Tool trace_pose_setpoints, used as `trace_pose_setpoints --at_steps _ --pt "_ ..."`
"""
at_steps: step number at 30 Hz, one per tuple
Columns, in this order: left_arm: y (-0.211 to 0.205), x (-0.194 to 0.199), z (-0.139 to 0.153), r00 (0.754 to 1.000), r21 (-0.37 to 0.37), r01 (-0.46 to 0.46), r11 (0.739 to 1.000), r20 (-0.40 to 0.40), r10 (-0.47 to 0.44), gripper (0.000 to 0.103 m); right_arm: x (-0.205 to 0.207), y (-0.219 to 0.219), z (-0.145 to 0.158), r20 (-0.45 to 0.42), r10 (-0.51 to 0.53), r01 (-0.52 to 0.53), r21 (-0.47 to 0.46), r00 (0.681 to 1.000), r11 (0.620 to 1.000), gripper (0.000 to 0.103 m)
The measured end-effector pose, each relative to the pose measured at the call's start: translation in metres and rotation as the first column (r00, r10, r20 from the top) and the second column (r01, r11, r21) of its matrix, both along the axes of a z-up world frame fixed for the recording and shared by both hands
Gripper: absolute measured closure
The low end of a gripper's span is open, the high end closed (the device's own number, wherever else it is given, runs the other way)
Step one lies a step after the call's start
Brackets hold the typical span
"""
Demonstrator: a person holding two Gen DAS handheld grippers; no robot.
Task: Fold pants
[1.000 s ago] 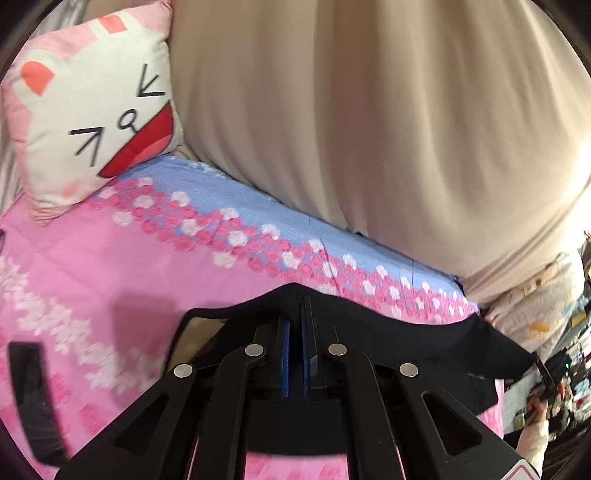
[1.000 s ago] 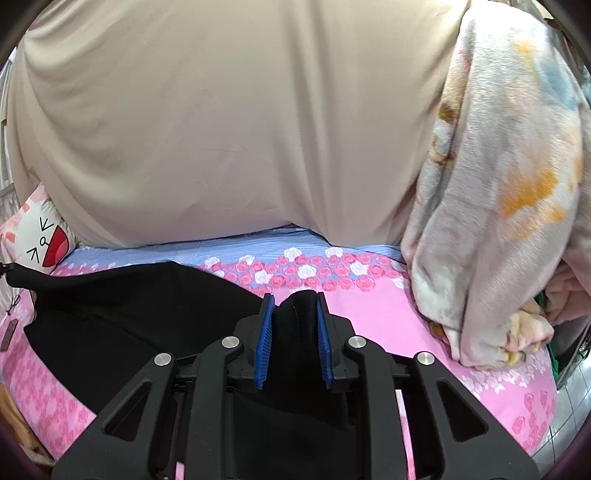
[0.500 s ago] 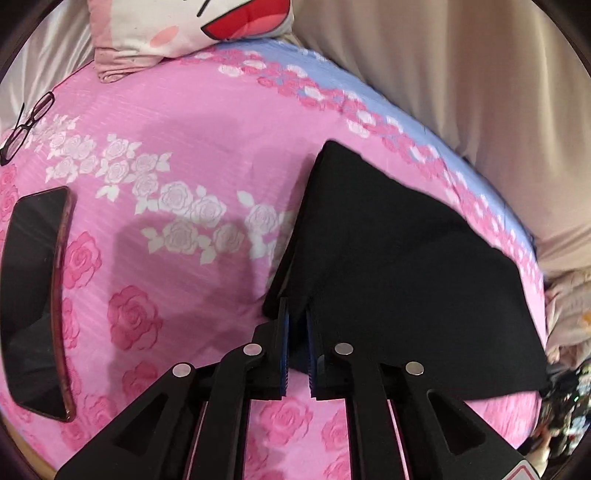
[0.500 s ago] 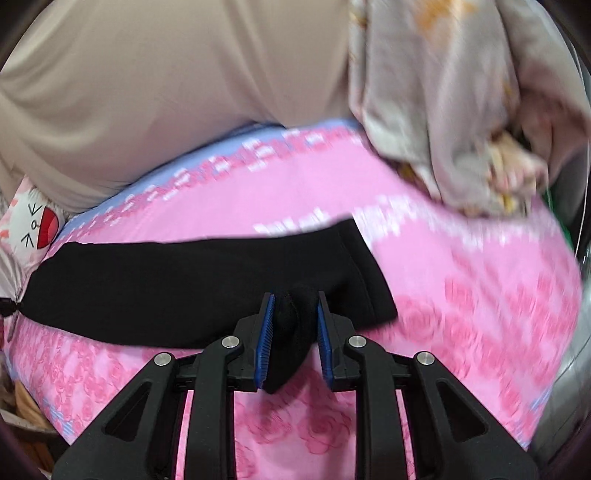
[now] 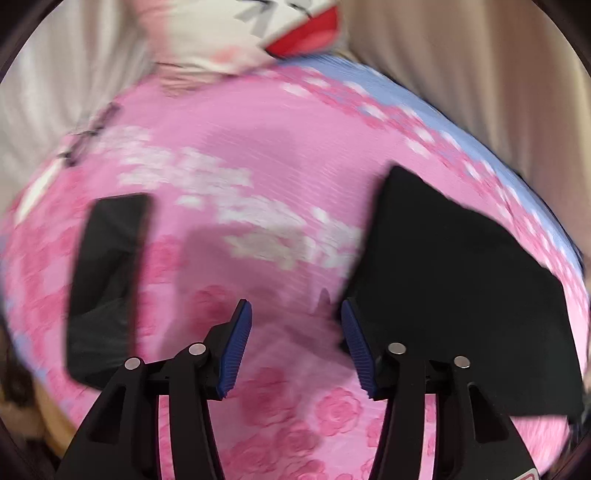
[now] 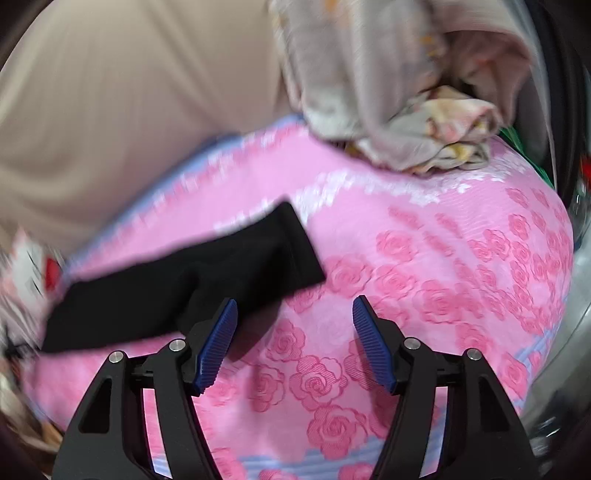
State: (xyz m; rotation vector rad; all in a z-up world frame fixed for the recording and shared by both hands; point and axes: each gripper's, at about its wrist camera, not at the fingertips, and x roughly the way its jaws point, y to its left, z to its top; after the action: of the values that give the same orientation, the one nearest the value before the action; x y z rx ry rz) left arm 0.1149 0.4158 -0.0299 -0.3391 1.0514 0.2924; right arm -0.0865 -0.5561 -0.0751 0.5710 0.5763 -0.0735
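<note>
The black pants (image 5: 461,280) lie flat on the pink rose-print bedsheet (image 5: 258,147), folded into a long strip. In the left wrist view they are to the right of my left gripper (image 5: 295,343), which is open and empty, its right finger at the pants' near edge. In the right wrist view the pants (image 6: 192,280) stretch to the left. My right gripper (image 6: 291,343) is open and empty, its left finger just in front of the fabric.
A black phone (image 5: 107,280) lies on the sheet at the left. Glasses (image 5: 88,136) lie beyond it. A cartoon pillow (image 5: 251,33) sits at the back. A beige curtain (image 6: 129,110) hangs behind the bed. A crumpled floral blanket (image 6: 406,110) sits at back right.
Both grippers were shut on the pants while laying them down on the sheet. Both have now opened and let go, and each has drawn off to the side of the fabric.
</note>
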Motion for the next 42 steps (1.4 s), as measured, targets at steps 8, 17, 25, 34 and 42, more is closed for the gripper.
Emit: trace_pose_setpoints --at_steps 8,17,25,34,42 --pt "-0.113 0.020 0.061 0.963 0.117 0.201 0.973 0.158 -0.218 0.043 0.091 0.014 -0.017 -0.192 0.120 -0.090 0.154 0.974 0.984 0.038" --pt "-0.205 0.062 0.006 0.939 0.082 0.344 0.935 0.000 -0.345 0.043 0.094 0.097 0.118 0.027 0.210 -0.167 -0.510 0.977 0.844 0.087" --pt "-0.216 0.046 -0.032 0.933 0.126 0.360 0.924 -0.054 -0.356 0.042 0.058 0.028 -0.006 -0.323 -0.051 -0.123 -0.496 0.945 0.860 0.055" --pt "-0.222 0.057 -0.032 0.950 0.111 0.310 0.944 -0.052 -0.306 0.035 0.110 0.039 0.016 -0.197 0.065 -0.120 -0.284 0.978 0.951 0.033" --pt "-0.220 0.050 -0.022 0.947 0.102 0.320 0.942 -0.037 -0.318 0.035 0.129 0.063 0.010 -0.256 -0.018 -0.107 -0.464 0.966 0.879 0.092"
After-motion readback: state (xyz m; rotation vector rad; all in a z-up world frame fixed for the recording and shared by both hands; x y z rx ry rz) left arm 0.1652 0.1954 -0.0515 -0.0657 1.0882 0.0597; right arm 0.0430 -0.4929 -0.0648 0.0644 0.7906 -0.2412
